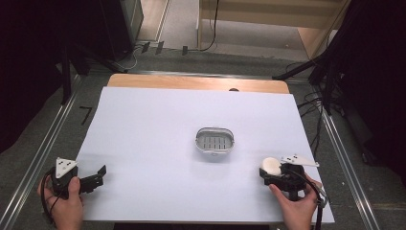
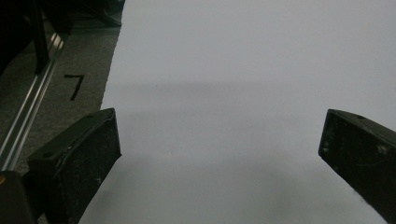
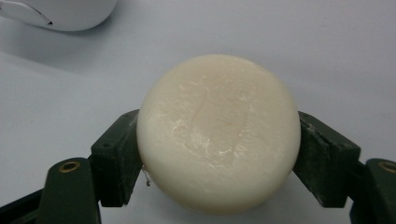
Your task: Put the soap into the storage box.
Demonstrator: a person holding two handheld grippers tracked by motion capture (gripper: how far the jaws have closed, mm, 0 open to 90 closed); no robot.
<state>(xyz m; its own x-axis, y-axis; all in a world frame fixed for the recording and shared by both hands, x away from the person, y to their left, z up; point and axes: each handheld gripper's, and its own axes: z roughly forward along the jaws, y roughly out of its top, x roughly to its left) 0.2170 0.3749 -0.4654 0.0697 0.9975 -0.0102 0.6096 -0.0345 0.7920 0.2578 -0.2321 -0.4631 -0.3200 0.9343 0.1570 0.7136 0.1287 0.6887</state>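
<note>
We are clamping a round, cream-white bar of soap [image 3: 218,133] in our right gripper [image 1: 273,173] at the near right corner of the white table cover [image 1: 158,139]; in the right gripper view both black pads are pressing on the bar's sides, its broad pale face turned up at the camera. At the near left corner we are holding the left gripper [image 1: 98,176] low over the cover, its jaws standing wide apart with bare white surface between them. Farther out, near the middle of the table and well apart from both grippers, a small oval soap dish [image 1: 216,142] with a slotted insert is sitting. Beyond the cover's far edge a strip of wooden tabletop [image 1: 191,82] is showing.
</note>
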